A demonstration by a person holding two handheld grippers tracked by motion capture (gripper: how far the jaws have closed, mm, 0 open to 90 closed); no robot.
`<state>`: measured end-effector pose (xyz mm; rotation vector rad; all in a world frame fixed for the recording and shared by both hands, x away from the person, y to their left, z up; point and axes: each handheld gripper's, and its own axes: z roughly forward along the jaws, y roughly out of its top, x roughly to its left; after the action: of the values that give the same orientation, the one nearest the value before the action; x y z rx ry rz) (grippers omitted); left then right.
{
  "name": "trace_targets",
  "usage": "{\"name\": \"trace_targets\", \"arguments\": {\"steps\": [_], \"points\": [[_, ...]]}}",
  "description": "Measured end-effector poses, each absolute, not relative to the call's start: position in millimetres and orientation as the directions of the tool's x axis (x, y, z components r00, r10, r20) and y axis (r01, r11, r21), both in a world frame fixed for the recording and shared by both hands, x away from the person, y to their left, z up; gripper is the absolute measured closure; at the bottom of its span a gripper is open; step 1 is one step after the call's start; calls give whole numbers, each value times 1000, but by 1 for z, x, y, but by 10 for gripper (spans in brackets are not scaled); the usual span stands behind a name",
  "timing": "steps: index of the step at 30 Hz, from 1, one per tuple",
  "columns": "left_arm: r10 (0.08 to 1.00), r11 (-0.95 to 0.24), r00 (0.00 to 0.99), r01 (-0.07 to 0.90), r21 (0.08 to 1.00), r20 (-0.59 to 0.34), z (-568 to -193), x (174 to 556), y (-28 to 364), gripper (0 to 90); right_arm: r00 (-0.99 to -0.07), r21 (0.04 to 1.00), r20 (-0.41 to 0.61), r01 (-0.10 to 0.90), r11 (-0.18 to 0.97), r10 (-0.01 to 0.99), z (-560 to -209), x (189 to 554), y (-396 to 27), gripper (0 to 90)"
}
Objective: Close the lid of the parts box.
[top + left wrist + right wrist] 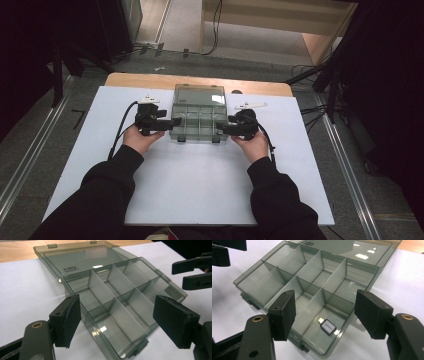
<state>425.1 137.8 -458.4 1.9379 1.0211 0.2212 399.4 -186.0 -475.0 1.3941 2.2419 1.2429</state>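
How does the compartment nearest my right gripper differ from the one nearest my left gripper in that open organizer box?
The right-end compartment holds a small grey adapter; the left-end compartment holds nothing. The adapter lies flat on the right one's floor, while the left one's floor is bare and glossy. Both are tinted, see-through sections of the same organizer box.

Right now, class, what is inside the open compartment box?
The compartment box holds one small grey adapter in a near corner compartment. The other compartments look empty, though the tongs cover small parts.
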Motion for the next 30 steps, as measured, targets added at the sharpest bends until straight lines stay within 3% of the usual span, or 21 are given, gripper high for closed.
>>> {"name": "trace_targets", "arguments": {"steps": [16, 24, 30], "points": [[768, -255, 617, 543, 800, -174, -455, 457, 128, 250, -486, 754, 248, 640, 148, 838, -470, 433, -187, 327], [781, -241, 589, 589, 771, -206, -451, 482, 123, 250, -458, 743, 265, 658, 123, 849, -470, 454, -191, 328], [792, -231, 580, 572, 787, -189, -448, 495, 119, 250, -436, 734, 252, 668, 124, 864, -473, 471, -196, 330]]}}
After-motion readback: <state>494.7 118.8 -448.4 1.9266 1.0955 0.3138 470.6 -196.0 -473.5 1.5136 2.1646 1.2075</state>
